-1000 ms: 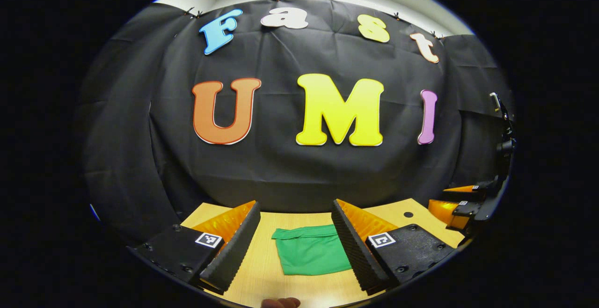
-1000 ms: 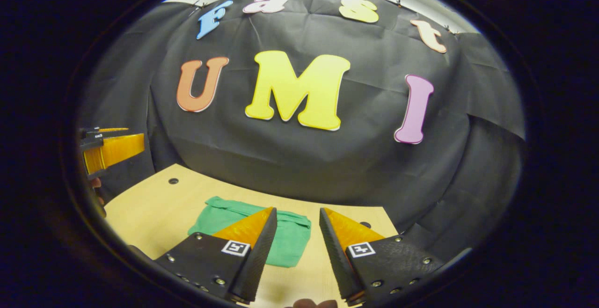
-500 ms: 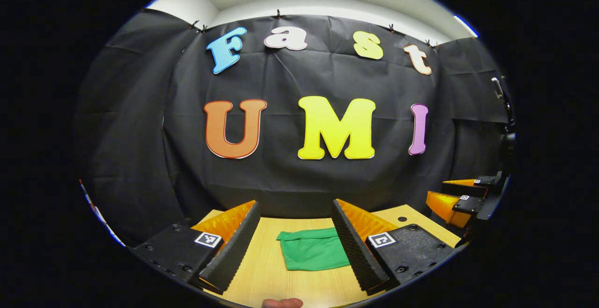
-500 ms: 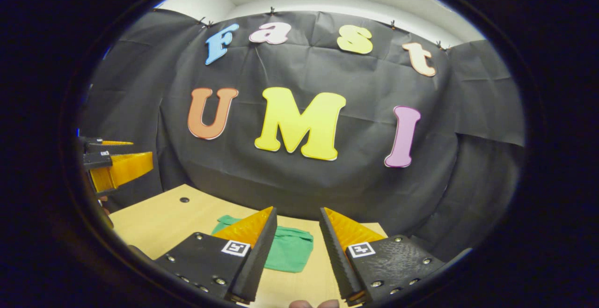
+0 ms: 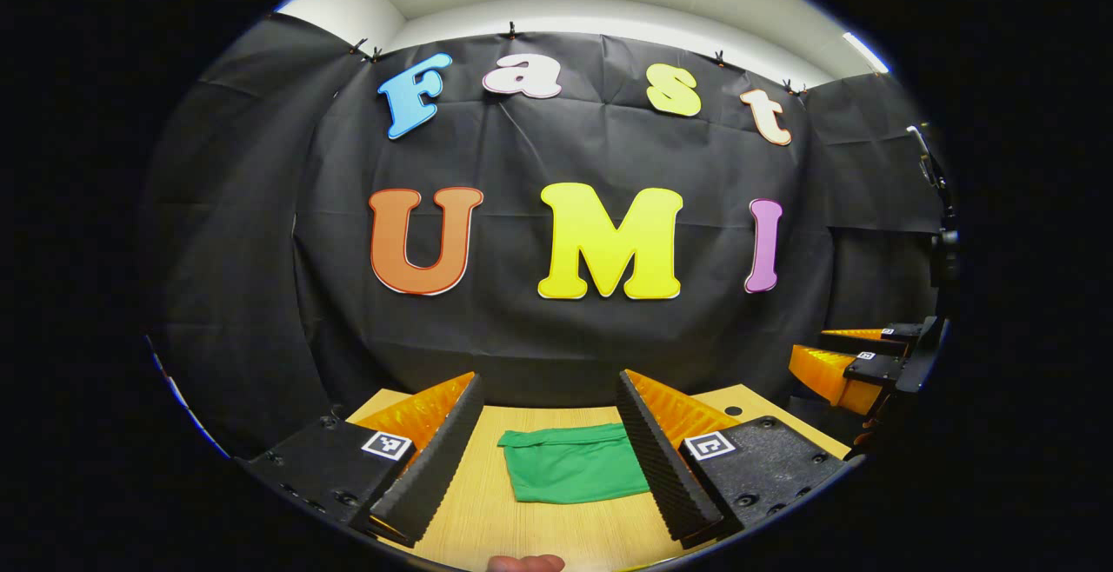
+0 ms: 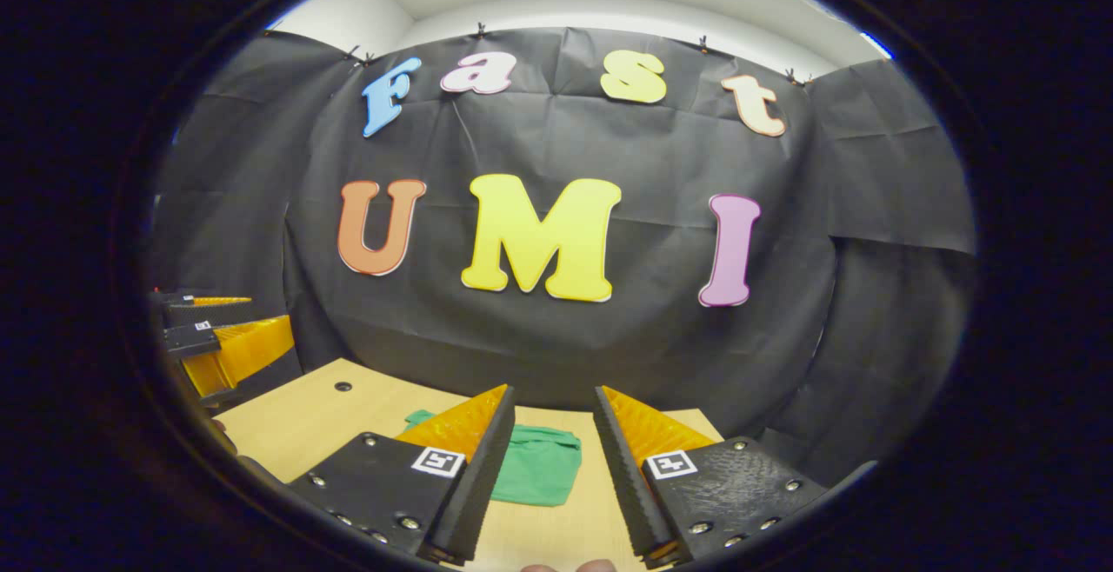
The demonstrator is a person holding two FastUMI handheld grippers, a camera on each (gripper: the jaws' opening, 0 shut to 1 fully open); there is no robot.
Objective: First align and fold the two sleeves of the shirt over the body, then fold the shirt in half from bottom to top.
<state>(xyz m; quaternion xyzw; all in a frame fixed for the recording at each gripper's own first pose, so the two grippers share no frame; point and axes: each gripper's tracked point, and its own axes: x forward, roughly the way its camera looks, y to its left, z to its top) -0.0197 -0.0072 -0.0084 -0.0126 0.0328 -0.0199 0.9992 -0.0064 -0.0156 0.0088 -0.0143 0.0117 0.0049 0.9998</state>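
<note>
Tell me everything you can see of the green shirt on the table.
The green shirt is a plain, soft-looking cloth, already folded into a compact, roughly rectangular bundle. It lies flat on the light wooden table, near the far edge by the black cloth wall. A hem or band runs along its far side, and the surface is smooth with faint creases. In the left gripper view it sits between the open jaws but beyond them; in the right gripper view one finger hides part of it. Neither gripper touches it.

shirt (image 5: 574, 473) | green | folded into a compact rectangle | lying flat on table (image 5: 487, 520) | untouched
</note>
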